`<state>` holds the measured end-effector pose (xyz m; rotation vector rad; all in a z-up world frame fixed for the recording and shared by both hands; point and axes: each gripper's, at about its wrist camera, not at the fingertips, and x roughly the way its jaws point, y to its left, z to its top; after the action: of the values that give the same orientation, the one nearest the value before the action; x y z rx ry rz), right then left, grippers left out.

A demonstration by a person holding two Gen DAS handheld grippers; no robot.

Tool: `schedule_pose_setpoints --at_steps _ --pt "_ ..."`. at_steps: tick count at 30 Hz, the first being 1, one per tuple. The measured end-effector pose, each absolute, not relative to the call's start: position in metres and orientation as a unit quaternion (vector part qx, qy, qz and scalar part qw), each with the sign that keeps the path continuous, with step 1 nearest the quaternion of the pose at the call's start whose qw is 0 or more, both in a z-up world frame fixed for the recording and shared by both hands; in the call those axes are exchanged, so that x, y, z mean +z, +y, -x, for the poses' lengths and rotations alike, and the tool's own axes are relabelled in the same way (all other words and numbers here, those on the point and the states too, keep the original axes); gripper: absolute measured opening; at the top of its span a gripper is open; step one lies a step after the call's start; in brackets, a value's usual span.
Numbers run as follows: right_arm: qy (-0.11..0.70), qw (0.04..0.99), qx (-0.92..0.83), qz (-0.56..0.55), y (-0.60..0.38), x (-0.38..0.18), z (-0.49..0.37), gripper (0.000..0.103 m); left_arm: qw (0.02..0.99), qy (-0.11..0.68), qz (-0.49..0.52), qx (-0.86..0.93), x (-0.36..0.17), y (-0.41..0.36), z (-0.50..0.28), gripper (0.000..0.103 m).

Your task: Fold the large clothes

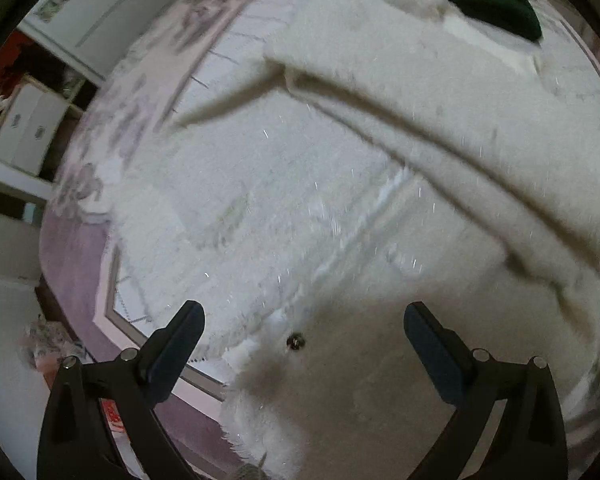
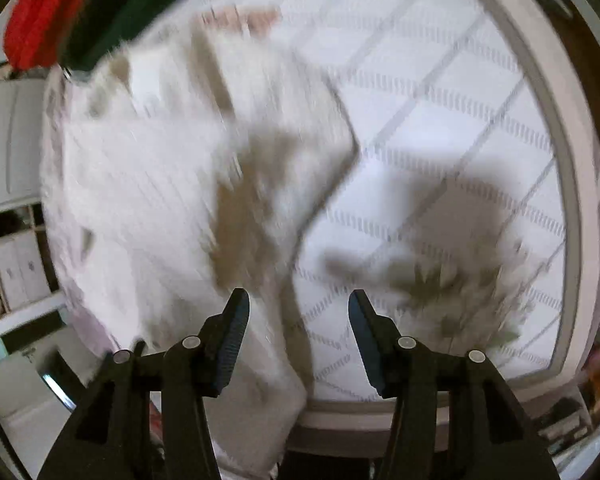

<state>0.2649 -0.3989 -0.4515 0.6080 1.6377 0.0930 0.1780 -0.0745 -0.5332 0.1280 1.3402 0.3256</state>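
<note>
no readable text, labels, brands or numbers in either wrist view; both frames are motion-blurred. The white storage boxes (image 1: 28,128) on the shelf at the left carry small dark marks, too small and smeared to read. The red-and-white item (image 1: 114,414) behind the left finger of the left-wrist view may bear print, but it is mostly hidden and illegible. The bed cover (image 2: 440,92) shows only a grid of lines and dashes, no lettering
</note>
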Motion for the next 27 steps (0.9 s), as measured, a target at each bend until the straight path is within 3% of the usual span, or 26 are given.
schedule_pose_setpoints --at_steps 1,5,10,11,12,17,19,22,27 --pt "0.713 0.648 0.051 -0.264 -0.426 -0.449 -0.284 0.054 0.771 0.613 -0.059 0.160 -0.533 -0.077 -0.187 0.103" --pt "0.697 0.678 0.078 -0.220 -0.384 -0.462 -0.372 0.054 0.757 0.619 -0.057 0.201 -0.549 -0.069 -0.225 0.103" --pt "0.727 0.663 0.105 -0.148 -0.339 -0.539 -0.421 0.053 0.755 0.618 -0.040 0.217 -0.565 -0.036 -0.257 0.103" --pt "0.726 0.661 0.116 -0.147 -0.333 -0.546 -0.425 0.023 0.754 0.618 -0.042 0.219 -0.566 -0.034 -0.259 0.103" --pt "0.728 0.662 0.115 -0.138 -0.330 -0.548 -0.426 0.007 0.753 0.619 -0.045 0.219 -0.567 -0.031 -0.261 0.103" --pt "0.653 0.736 0.084 -0.160 -0.345 -0.506 -0.426 0.005 0.750 0.618 -0.044 0.231 -0.568 -0.025 -0.262 0.103" --pt "0.630 0.748 0.054 -0.199 -0.369 -0.499 -0.431 0.005 0.747 0.621 -0.030 0.235 -0.570 -0.020 -0.258 0.103" --pt "0.690 0.692 0.050 -0.206 -0.383 -0.524 -0.440 0.008 0.740 0.629 0.003 0.238 -0.571 -0.012 -0.253 0.103" --pt "0.708 0.679 0.082 -0.173 -0.390 -0.486 -0.424 0.054 0.756 0.601 0.070 0.250 -0.535 0.003 -0.239 0.103"
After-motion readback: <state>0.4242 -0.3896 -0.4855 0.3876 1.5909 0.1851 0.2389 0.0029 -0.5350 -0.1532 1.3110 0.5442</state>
